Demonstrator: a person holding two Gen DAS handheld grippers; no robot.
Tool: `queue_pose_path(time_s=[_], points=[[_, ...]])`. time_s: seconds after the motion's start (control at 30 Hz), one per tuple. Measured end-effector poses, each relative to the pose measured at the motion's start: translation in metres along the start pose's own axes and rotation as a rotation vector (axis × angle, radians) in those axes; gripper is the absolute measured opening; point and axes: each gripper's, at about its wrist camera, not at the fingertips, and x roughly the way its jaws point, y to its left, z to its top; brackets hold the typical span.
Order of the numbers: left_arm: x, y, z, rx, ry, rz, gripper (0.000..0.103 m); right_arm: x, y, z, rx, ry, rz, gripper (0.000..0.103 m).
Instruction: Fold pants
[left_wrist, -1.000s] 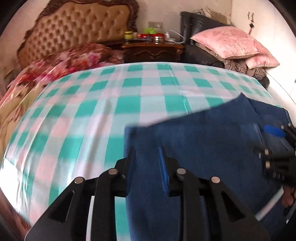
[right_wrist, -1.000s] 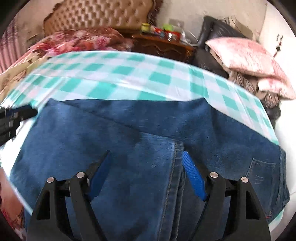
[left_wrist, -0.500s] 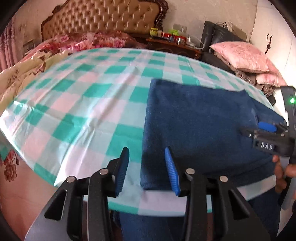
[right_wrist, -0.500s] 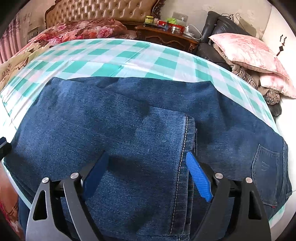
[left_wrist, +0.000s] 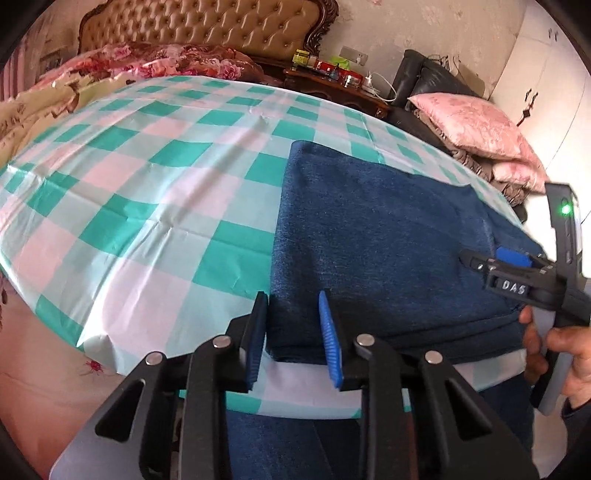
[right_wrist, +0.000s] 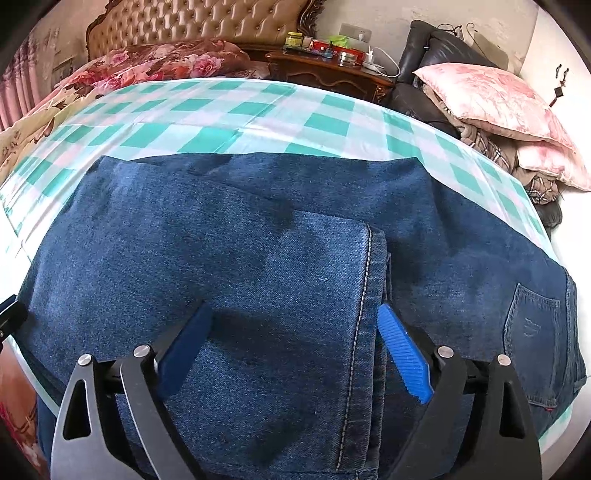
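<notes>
Both grippers have backed off toward the near edge since a moment ago, and the folded-over leg panel now lies flat instead of hanging in the air. From where I stand, the left gripper (left_wrist: 293, 334) has its blue pads a little apart, straddling the near left corner of the jeans (left_wrist: 373, 243) without pinching it. The right gripper (right_wrist: 295, 354) is spread wide, hovering low over the denim with nothing between its pads; its own view shows the stitched hem (right_wrist: 364, 295) of the folded leg running away from it, just inside the right pad.

The jeans lie crosswise in front of the person, long axis left to right, waist and back pocket (right_wrist: 532, 332) out at the far right, some cloth spilling over the near edge. The next fold probably turns on that hem, and the right gripper is plainly the nearer one.

Underneath is a green-and-white checked cloth (left_wrist: 147, 177), creased but smooth. Beyond: a tufted headboard (left_wrist: 207, 26), floral bedding (right_wrist: 162, 66), a cluttered nightstand (right_wrist: 328, 70), and pink pillows (right_wrist: 487, 96).
</notes>
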Motion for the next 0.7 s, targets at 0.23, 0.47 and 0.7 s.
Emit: queue_pose_path(time_s=[0.23, 0.47, 0.7], points=[[0.001, -0.003, 0.000, -0.008, 0.003, -0.019, 0.047, 0.001, -0.001, 0.000, 0.001, 0.001, -0.001, 0.088], [-0.003, 0.009, 0.004, -0.073, 0.001, -0.077, 0.020, 0.002, 0.000, 0.005, -0.016, 0.025, -0.004, 0.090], [-0.011, 0.006, 0.008, -0.082, -0.027, -0.101, 0.016, -0.027, 0.029, 0.058, -0.067, 0.023, 0.091, 0.091]])
